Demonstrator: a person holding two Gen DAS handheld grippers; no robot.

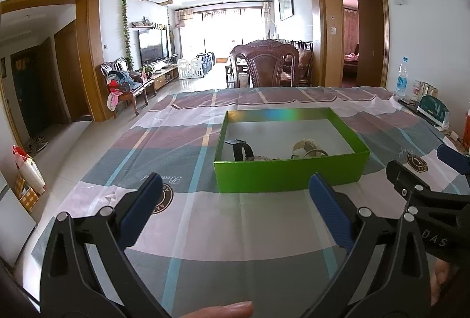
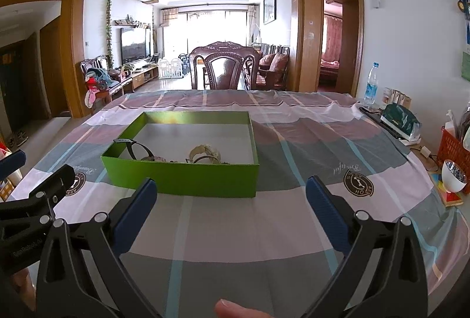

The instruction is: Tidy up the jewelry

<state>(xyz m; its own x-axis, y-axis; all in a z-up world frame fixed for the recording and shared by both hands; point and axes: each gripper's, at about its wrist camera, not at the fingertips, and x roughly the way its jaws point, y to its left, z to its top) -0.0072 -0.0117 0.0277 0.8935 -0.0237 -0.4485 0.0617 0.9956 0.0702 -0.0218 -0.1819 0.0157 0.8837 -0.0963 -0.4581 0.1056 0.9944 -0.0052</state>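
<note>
A green open box (image 1: pixel 289 174) (image 2: pixel 182 175) sits on the checked tablecloth. Inside it lie a black watch (image 1: pixel 241 149) (image 2: pixel 136 149), a pale shell-like bracelet (image 1: pixel 305 147) (image 2: pixel 204 153) and some beads near the front wall, partly hidden. My left gripper (image 1: pixel 235 200) hangs open just in front of the box, nothing between its blue pads. My right gripper (image 2: pixel 230 200) is also open and empty, in front of the box's right half. Each gripper shows at the edge of the other's view: the right one (image 1: pixel 423 168) and the left one (image 2: pixel 35 171).
A water bottle (image 2: pixel 370 83), a dark green pouch (image 2: pixel 399 119), a red basket (image 2: pixel 453 147) and a white bowl (image 2: pixel 453 175) line the table's right edge. A wooden chair (image 2: pixel 224 67) stands at the far side. The table's left edge (image 1: pixel 97 171) drops to the floor.
</note>
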